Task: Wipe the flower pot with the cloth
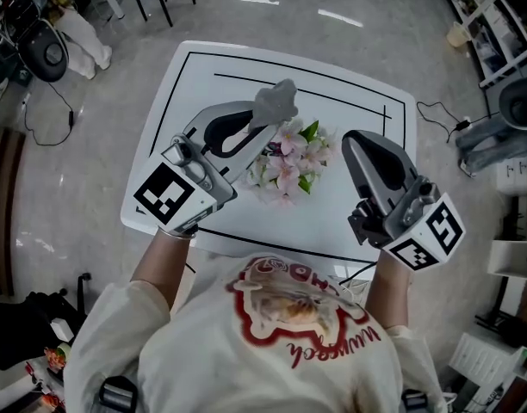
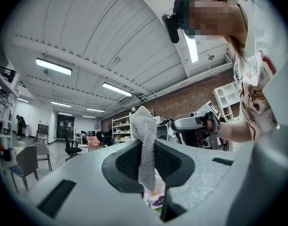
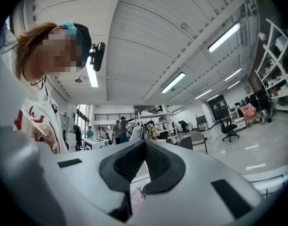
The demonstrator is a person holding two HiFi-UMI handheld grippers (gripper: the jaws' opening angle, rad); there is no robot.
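We see the left tongs (image 1: pixel 258 124) pinching a grey knitted cloth (image 2: pixel 145 134). In the left gripper view the cloth stands up above the 2 dark pads and hangs down between them, and the pads press on it from both sides. In the head view the bunched end of the cloth sticks out past the tips, above the far edge of the flowers (image 1: pixel 288 167). The right tongs (image 1: pixel 351 140) are pressed together: in the right gripper view the 2 pads meet at the tips with nothing between them. The pink and white flowers with green leaves sit near the middle of the white surface (image 1: pixel 360 224), which carries thin black lines, and they lie between the 2 tongs, nearer the left pair. We cannot make out the flower pot itself, since the blossoms cover it from above. Each of the tongs carries 1 marker cube, the left cube (image 1: pixel 171 194) over the near left edge of the surface and the right cube (image 1: pixel 432 233) past its near right corner. Both tongs point away from the person across the surface.
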